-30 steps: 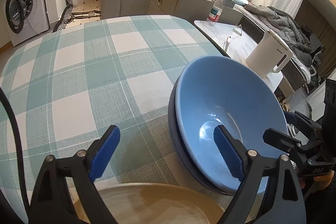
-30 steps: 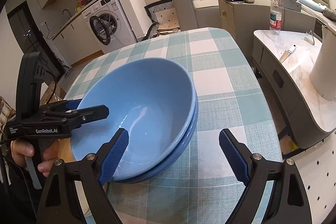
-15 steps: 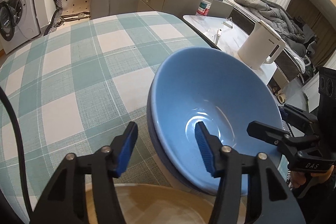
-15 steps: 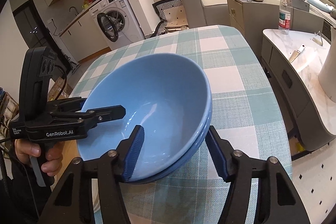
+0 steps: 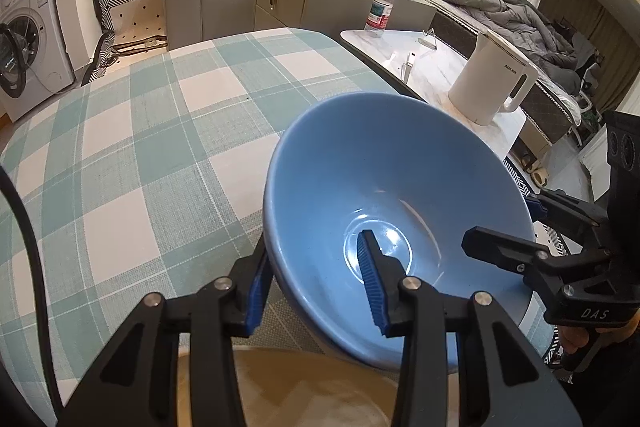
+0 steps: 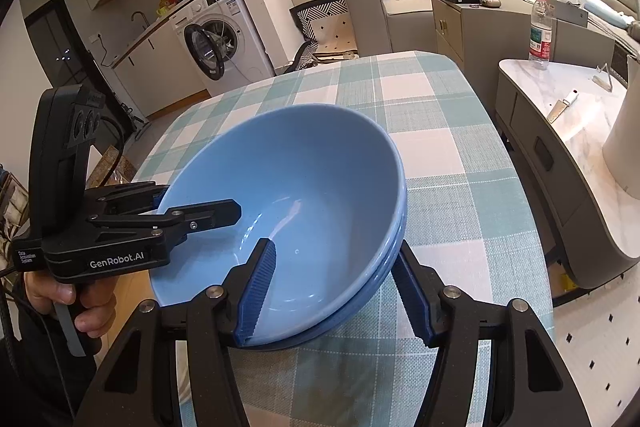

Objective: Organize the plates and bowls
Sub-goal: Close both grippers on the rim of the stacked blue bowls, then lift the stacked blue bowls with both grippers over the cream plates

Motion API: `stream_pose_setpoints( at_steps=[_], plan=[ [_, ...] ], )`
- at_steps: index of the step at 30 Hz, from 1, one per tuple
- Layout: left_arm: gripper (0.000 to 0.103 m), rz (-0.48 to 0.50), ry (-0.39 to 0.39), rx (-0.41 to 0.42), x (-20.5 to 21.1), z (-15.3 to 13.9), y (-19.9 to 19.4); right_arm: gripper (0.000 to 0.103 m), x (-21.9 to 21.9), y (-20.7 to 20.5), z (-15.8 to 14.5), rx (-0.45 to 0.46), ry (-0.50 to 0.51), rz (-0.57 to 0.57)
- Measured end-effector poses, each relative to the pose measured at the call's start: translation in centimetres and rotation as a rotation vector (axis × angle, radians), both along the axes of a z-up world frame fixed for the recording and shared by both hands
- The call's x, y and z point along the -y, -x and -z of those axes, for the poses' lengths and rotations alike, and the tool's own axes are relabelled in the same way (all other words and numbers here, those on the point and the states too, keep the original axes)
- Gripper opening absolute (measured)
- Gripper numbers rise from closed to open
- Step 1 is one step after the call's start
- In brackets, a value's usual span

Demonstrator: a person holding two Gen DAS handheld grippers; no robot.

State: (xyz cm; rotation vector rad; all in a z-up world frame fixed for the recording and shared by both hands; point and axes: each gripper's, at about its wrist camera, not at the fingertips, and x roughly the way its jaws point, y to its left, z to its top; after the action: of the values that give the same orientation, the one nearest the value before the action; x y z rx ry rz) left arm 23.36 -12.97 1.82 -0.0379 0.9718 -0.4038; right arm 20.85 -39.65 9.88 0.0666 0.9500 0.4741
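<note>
Two glossy blue ceramic bowls (image 5: 392,211), nested one in the other, sit tilted on the teal-and-white checked tablecloth (image 5: 132,155) beside a pale wooden plate (image 5: 304,387) at the near edge.

Left wrist view: left gripper (image 5: 314,287) straddles the near-left wall of the bowls, one blue pad outside, one inside over the base ring. Its jaws are closing with the wall between them; outer pad looks against the wall, inner pad seems a touch off the glaze, so not a firm clench yet. Right gripper (image 5: 532,219) shows at the right, across the opposite rim. Compared with a second ago, the left jaws stood wide with only one finger over the bowl; now they bracket the wall and the bowls look tipped more.

Right wrist view: right gripper (image 6: 336,291) has one pad inside the bowls (image 6: 288,203) and one outside under the double rim, appears clamped on the wall of both bowls. A hand (image 6: 76,303) holds the left gripper (image 6: 200,207) at the far-left rim. Earlier its jaws were wide with the outer pad well clear; since half a second ago the width matches.

Handling, my judgement: stiff, fairly heavy as a pair, slick glaze, chips if dropped. Pinch the rim wall on opposite sides, catching both walls so the inner bowl can't slide.
</note>
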Motion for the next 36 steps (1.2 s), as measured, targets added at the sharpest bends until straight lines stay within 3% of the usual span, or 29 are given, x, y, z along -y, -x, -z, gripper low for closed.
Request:
stream_pose_setpoints(
  at_steps=[36],
  plan=[
    [0.040,-0.026,0.023,0.108,0.0,-4.7,2.1,0.061,0.4,2.7,-4.6,0.105,0.002,-0.009]
  ],
)
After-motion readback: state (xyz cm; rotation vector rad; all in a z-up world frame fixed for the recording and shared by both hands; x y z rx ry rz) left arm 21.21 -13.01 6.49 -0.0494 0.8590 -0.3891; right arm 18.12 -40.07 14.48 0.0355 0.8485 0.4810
